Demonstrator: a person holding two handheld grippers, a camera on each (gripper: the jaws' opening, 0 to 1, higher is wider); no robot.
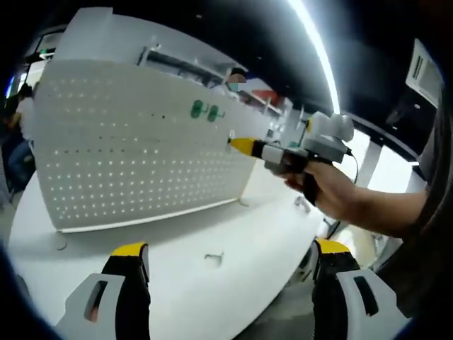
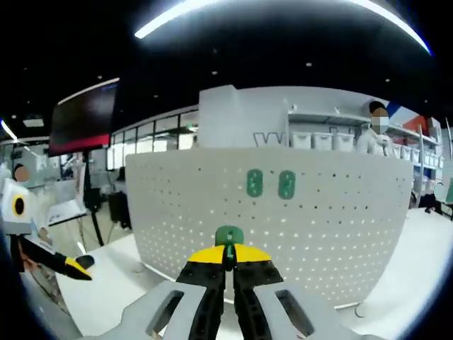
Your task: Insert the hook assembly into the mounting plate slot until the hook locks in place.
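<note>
A white perforated mounting plate stands upright on a white surface, its face dotted with rows of small holes. Two green hooks already hang side by side on the plate, in its upper part.

In the right gripper view, the right claw is clenched on a third green hook piece, whose rounded top sticks up just above the yellow tips. The hook is held in front of the plate, below the two mounted hooks; whether it touches the plate cannot be told. At the left edge of this view the other gripper appears, with a yellow-tipped black jaw.

In the left gripper view, the left claw is released, its two yellow-tipped jaws standing wide apart over the surface and holding nothing. Past them, a person's hand holds the right gripper with its yellow nose against or very near the plate's right part, below the green hooks. A small metal hook lies on the surface between the left jaws, and another small metal piece lies near the surface's far edge
</note>
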